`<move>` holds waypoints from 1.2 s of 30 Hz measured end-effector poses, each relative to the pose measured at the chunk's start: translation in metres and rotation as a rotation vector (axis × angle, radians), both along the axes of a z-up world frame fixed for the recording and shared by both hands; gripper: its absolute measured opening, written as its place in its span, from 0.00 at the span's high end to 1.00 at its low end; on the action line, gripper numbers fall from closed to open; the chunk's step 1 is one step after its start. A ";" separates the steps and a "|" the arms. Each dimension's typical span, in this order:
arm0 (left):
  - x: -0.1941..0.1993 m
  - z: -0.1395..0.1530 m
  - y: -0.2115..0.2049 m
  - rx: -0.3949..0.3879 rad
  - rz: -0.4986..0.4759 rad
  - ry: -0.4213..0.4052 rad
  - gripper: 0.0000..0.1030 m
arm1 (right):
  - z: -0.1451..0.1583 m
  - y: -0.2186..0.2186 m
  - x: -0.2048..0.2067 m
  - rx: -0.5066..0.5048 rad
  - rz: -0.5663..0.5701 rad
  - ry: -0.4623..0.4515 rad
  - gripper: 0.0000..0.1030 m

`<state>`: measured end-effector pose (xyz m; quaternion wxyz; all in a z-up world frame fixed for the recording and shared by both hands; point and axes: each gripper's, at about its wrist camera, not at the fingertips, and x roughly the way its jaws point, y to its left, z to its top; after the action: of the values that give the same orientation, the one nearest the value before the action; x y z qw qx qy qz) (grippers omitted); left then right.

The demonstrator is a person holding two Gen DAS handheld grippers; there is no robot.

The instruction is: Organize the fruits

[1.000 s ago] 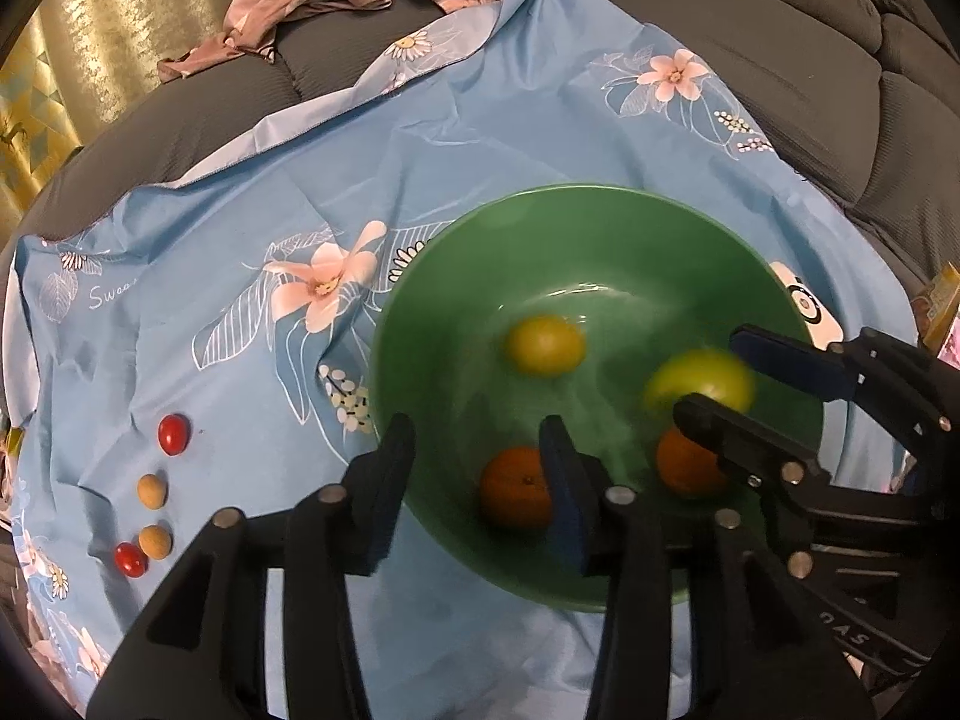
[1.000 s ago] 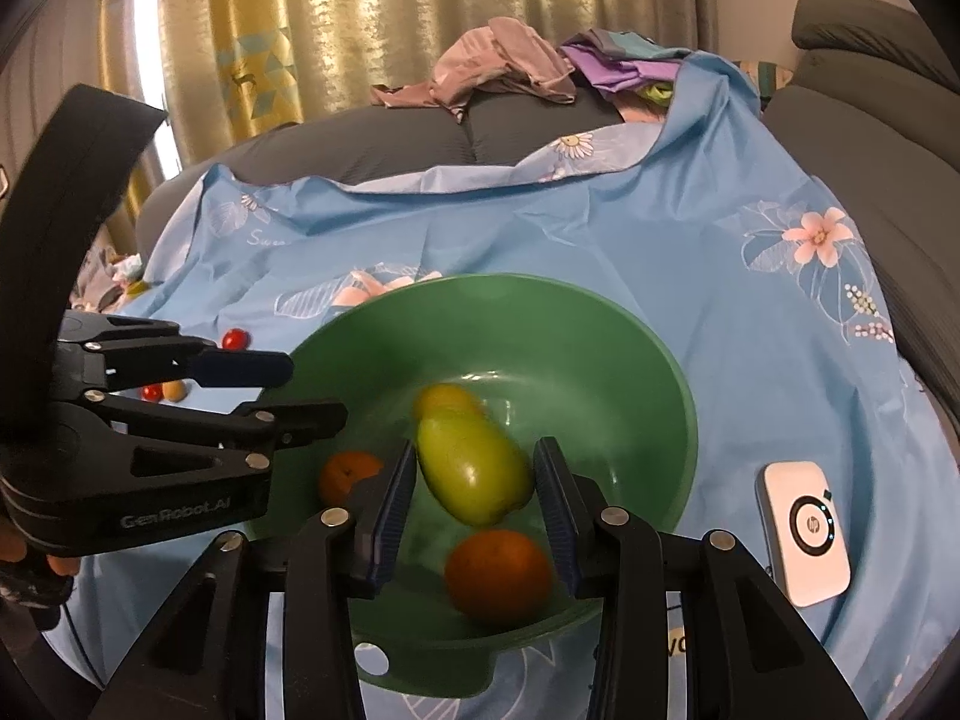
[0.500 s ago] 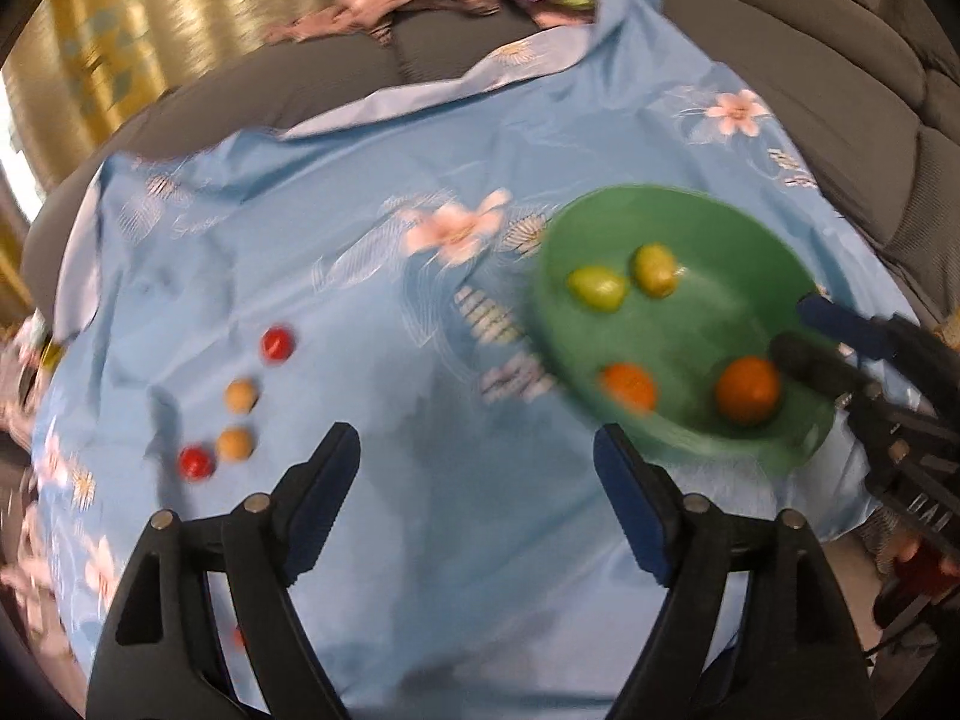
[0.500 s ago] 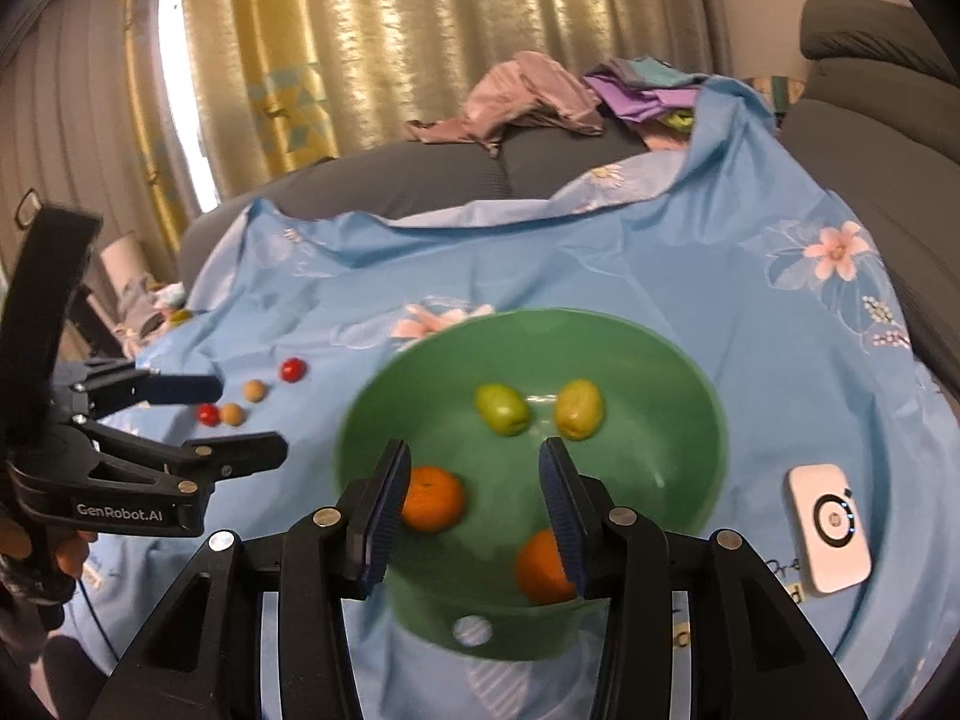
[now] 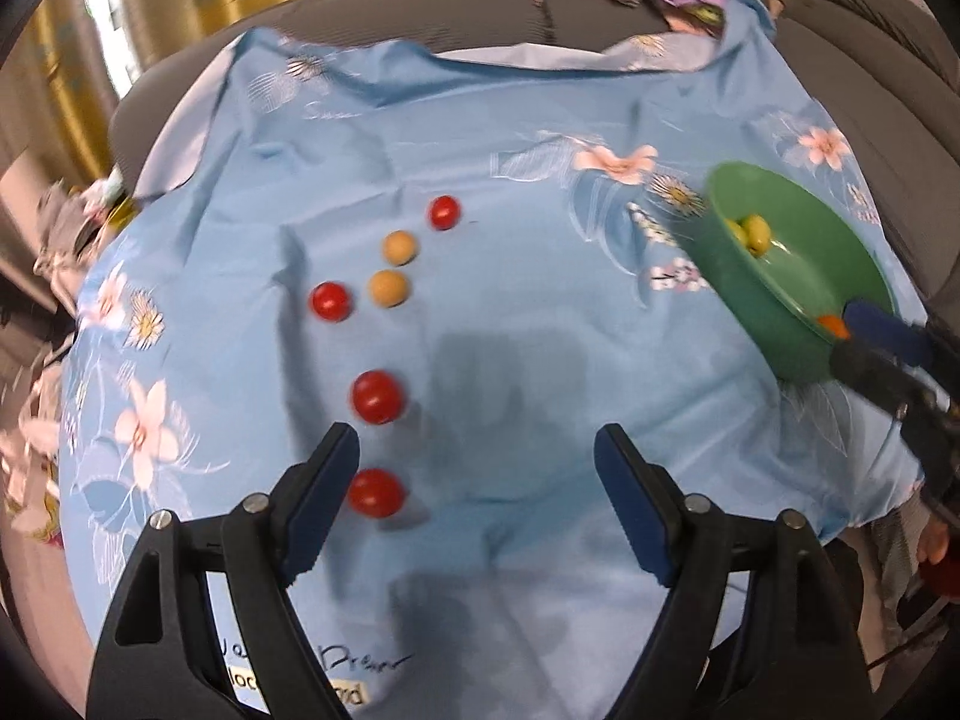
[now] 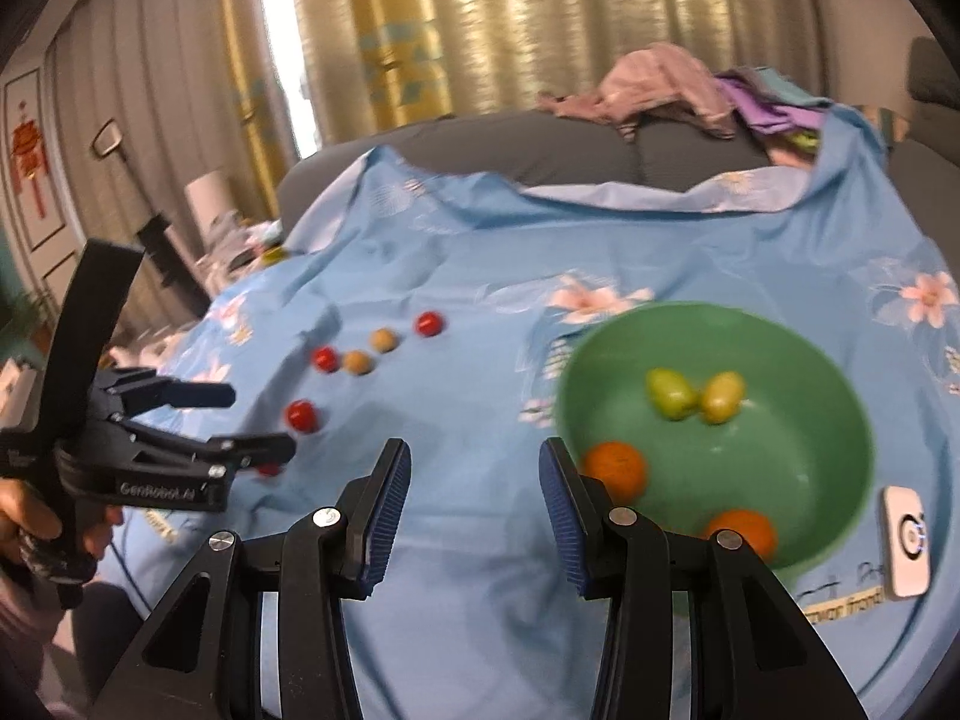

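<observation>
A green bowl (image 6: 798, 348) on the blue floral cloth holds two oranges (image 6: 617, 469), a green fruit (image 6: 671, 391) and a yellow fruit (image 6: 723, 396); it also shows in the left wrist view (image 5: 756, 294). Several small red fruits (image 5: 377, 398) and two tan ones (image 5: 389, 288) lie on the cloth to its left. My left gripper (image 5: 477, 501) is open and empty, with a red fruit (image 5: 377, 493) beside its left finger. My right gripper (image 6: 474, 510) is open and empty, just left of the bowl.
A white device (image 6: 907, 541) lies on the cloth right of the bowl. Crumpled clothes (image 6: 672, 87) are piled on the grey sofa at the back. Curtains hang behind. Clutter sits off the cloth's left edge (image 6: 240, 240).
The right gripper let the green fruit go into the bowl and drew back left. The left gripper opened wide and swung left from the bowl to the small fruits.
</observation>
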<state>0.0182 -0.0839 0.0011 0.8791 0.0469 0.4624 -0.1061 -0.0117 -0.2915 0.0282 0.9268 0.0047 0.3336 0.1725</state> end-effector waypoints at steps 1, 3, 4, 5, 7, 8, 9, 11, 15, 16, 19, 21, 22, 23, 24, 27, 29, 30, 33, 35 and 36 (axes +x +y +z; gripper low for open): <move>-0.002 0.000 0.006 -0.009 0.011 0.000 0.22 | 0.000 0.003 -0.001 -0.003 0.009 0.004 0.56; -0.005 0.000 0.017 -0.018 0.031 -0.002 0.22 | -0.002 0.014 -0.001 -0.018 0.033 0.013 0.56; -0.007 -0.001 0.023 -0.026 0.041 -0.005 0.22 | -0.003 0.017 -0.002 -0.021 0.042 0.018 0.56; -0.009 -0.001 0.029 -0.033 0.048 -0.006 0.22 | -0.004 0.021 -0.001 -0.020 0.051 0.026 0.56; -0.011 -0.003 0.039 -0.045 0.059 -0.008 0.22 | -0.007 0.027 0.001 -0.018 0.065 0.042 0.56; -0.013 -0.005 0.044 -0.048 0.063 -0.009 0.22 | -0.008 0.031 0.003 -0.018 0.071 0.051 0.56; -0.015 -0.008 0.049 -0.050 0.066 -0.008 0.22 | -0.009 0.035 0.005 -0.019 0.079 0.060 0.56; -0.016 -0.014 0.056 -0.052 0.068 -0.004 0.23 | -0.013 0.044 0.008 -0.022 0.096 0.078 0.56; -0.018 -0.023 0.067 -0.082 0.061 0.005 0.23 | -0.019 0.059 0.013 -0.019 0.129 0.108 0.56; -0.018 -0.023 0.068 -0.089 0.057 0.003 0.24 | -0.021 0.063 0.015 -0.016 0.137 0.117 0.56; -0.018 -0.023 0.072 -0.114 0.033 -0.011 0.26 | -0.026 0.071 0.020 -0.012 0.152 0.142 0.56; -0.017 -0.026 0.072 -0.117 0.018 -0.011 0.27 | -0.029 0.076 0.024 -0.006 0.163 0.156 0.56; -0.016 -0.027 0.072 -0.121 0.007 -0.009 0.30 | -0.031 0.078 0.027 -0.001 0.171 0.167 0.56; -0.016 -0.030 0.071 -0.127 -0.009 -0.003 0.32 | -0.034 0.081 0.031 0.007 0.179 0.182 0.56; -0.015 -0.032 0.070 -0.131 -0.023 0.004 0.36 | -0.036 0.084 0.035 0.014 0.185 0.192 0.56; -0.010 -0.039 0.065 -0.116 -0.058 0.019 0.39 | -0.043 0.094 0.047 0.025 0.206 0.222 0.56; -0.005 -0.042 0.062 -0.106 -0.073 0.023 0.42 | -0.047 0.102 0.054 0.030 0.223 0.235 0.56; -0.003 -0.042 0.061 -0.102 -0.086 0.020 0.46 | -0.048 0.105 0.058 0.031 0.232 0.240 0.56; 0.004 -0.044 0.057 -0.103 -0.113 0.034 0.54 | -0.052 0.114 0.069 0.039 0.259 0.255 0.56; 0.007 -0.047 0.053 -0.079 -0.135 0.041 0.54 | -0.055 0.118 0.076 0.043 0.274 0.266 0.56; 0.009 -0.050 0.053 -0.072 -0.138 0.051 0.54 | -0.056 0.121 0.080 0.045 0.285 0.271 0.56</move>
<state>0.0275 -0.0313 -0.0487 0.8586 0.0443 0.4763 -0.1844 0.0686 -0.1707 -0.0277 0.8392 0.0012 0.4486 0.3073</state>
